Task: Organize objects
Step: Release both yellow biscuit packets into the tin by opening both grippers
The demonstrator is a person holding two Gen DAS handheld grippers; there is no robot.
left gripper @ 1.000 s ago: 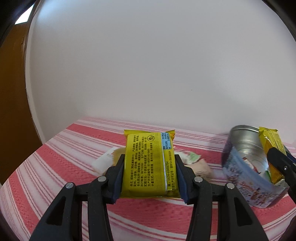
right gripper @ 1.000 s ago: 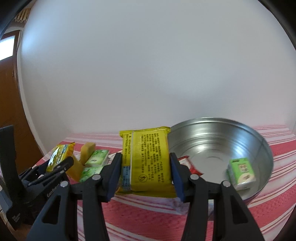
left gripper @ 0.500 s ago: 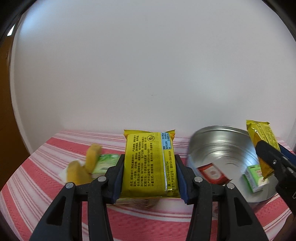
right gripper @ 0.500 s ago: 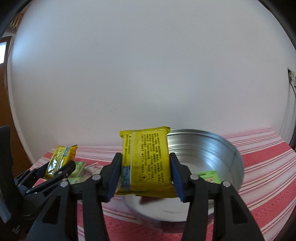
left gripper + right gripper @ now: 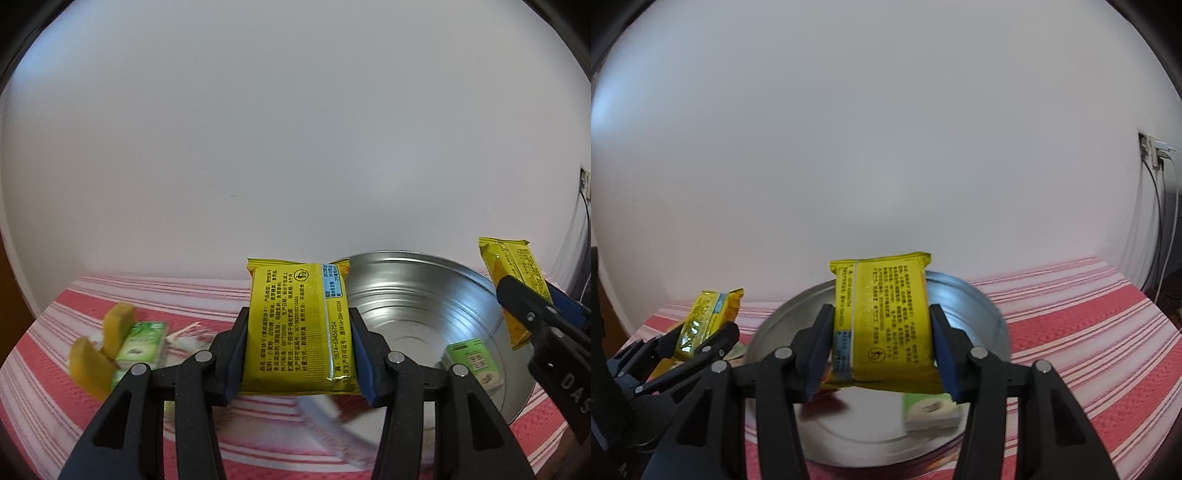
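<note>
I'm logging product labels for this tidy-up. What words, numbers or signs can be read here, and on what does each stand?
"0574-63456754": phone-style number, sideways on the back of the yellow packet in the left hand-held gripper.
"DAS": white letters, cut off at the picture edge, on the right hand-held gripper's body, seen from the left wrist.
Bin pictogram: on both yellow packets, including the right one.
Remaining Chinese print on both packets: too small.
Green box: code patch, unreadable.

metal bowl (image 5: 982,314) open above, green packet (image 5: 931,408) inside

Two yellow snack packets (image 5: 299,328) (image 5: 511,273); one metal bowl (image 5: 424,291); two yellow sponge pieces (image 5: 117,320) (image 5: 88,363)
</note>
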